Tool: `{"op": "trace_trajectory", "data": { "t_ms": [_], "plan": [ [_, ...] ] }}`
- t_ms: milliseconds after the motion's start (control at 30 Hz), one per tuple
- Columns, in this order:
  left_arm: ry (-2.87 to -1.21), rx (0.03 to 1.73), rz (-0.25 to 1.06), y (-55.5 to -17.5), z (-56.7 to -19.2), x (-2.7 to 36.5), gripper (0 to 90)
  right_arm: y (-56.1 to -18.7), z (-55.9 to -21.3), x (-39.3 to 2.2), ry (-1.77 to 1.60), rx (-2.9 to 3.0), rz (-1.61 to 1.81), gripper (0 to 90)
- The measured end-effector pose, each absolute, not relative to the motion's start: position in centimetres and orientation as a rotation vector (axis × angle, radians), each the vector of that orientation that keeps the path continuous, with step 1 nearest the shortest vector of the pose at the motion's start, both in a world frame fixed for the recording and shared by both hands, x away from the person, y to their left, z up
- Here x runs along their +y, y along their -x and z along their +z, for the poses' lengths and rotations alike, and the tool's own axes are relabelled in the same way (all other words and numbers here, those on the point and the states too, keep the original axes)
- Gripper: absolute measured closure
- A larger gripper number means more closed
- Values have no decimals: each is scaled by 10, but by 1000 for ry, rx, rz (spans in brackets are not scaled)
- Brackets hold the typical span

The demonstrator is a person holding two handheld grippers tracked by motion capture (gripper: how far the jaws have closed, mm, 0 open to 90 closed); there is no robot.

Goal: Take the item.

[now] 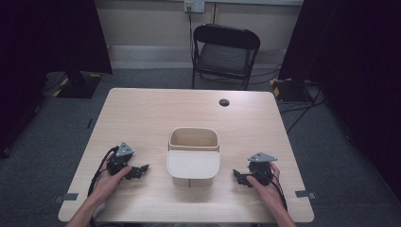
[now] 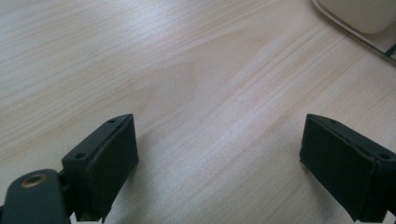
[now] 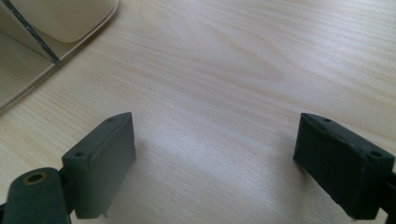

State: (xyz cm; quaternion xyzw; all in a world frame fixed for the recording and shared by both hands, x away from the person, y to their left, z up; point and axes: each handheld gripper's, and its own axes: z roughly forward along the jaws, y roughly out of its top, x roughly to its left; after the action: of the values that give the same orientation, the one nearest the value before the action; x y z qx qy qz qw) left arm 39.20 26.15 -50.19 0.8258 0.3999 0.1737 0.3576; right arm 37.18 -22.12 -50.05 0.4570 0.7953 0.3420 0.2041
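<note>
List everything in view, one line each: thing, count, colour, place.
table: one, light wood, centre of the room
bin: one, cream, on the table between the two grippers, half-covered by a lid on the near side
hole: one, dark, in the tabletop near the far edge
chair: one, black folding, behind the table
curtains: dark, at both sides
left gripper: one, black, on the table left of the bin, jaws open
right gripper: one, black, right of the bin, jaws open
hands: two, at the near edge
</note>
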Motion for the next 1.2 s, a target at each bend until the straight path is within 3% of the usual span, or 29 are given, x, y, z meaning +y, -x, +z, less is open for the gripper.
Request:
{"op": "trace_trajectory", "data": {
  "t_ms": [1200],
  "plan": [
    [-2133,1031,450,-392,-502,262,105,-357,-471,-216,-1192,2255,1168,155]
  ]
}}
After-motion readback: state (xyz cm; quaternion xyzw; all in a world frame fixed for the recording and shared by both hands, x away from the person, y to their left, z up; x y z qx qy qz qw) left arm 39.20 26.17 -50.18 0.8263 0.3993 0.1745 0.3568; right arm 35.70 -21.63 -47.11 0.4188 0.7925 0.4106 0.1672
